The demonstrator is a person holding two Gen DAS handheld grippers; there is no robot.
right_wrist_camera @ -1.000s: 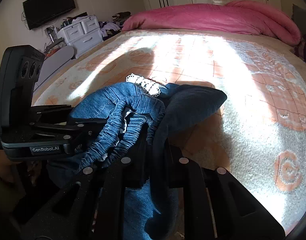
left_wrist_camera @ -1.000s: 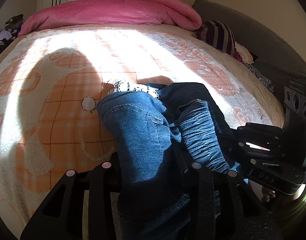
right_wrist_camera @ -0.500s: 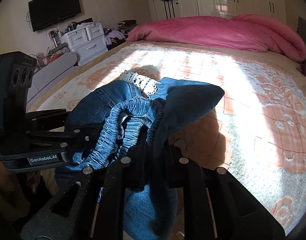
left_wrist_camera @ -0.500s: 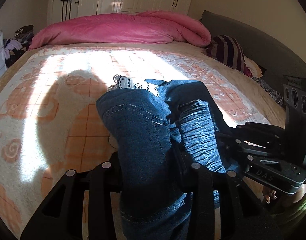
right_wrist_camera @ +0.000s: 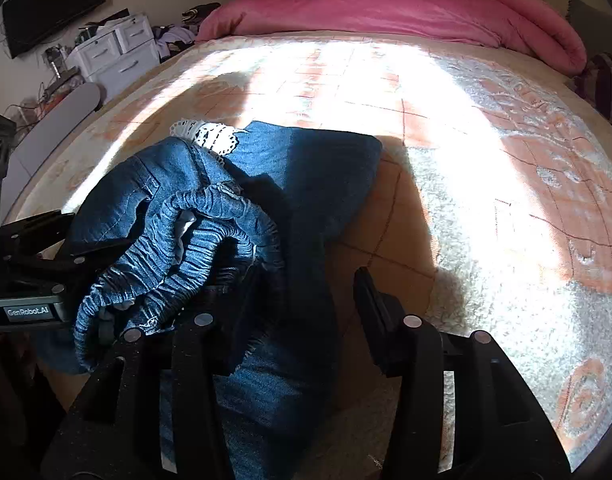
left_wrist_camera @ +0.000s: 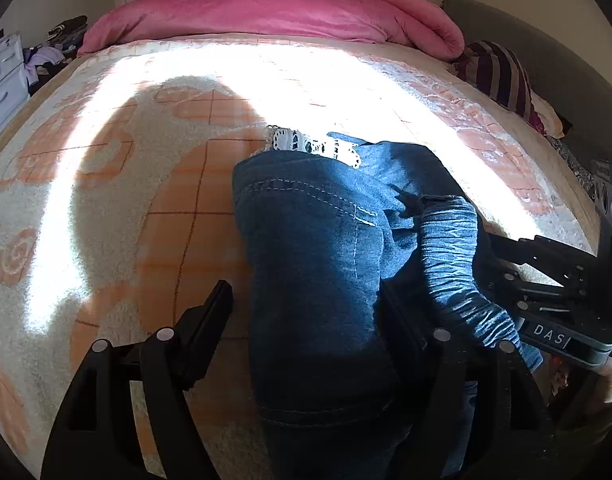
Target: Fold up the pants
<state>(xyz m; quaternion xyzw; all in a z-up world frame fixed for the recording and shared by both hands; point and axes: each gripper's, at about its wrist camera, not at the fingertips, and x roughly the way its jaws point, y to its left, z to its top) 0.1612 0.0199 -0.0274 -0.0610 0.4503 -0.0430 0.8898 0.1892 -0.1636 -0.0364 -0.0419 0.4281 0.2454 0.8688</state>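
Observation:
The blue denim pants (left_wrist_camera: 314, 260) lie bunched and folded on the bed, with a white lace trim (left_wrist_camera: 306, 146) at the far end and the gathered elastic waistband (right_wrist_camera: 193, 240) on top. My left gripper (left_wrist_camera: 306, 312) straddles the near end, and its jaws are opening. The left finger (left_wrist_camera: 209, 320) stands clear of the fabric, and denim hides the other. My right gripper (right_wrist_camera: 306, 300) is opening too. Its right finger (right_wrist_camera: 370, 300) is apart from the pants (right_wrist_camera: 306, 184), and cloth partly covers the left one. Each gripper shows at the edge of the other's view, the right gripper (left_wrist_camera: 546, 292) and the left gripper (right_wrist_camera: 37, 264).
The bed carries a cream and orange patterned blanket (left_wrist_camera: 105, 200), sunlit across the middle. A pink duvet (left_wrist_camera: 273, 12) is piled at the far end, with a striped pillow (left_wrist_camera: 502, 76) at the right. White drawers (right_wrist_camera: 113, 52) and a wall television (right_wrist_camera: 49, 4) stand beyond the bed's left side.
Both grippers were shut on the denim and now their jaws have spread, letting it go. Both hands came down and forward, and the pants now rest on the blanket.

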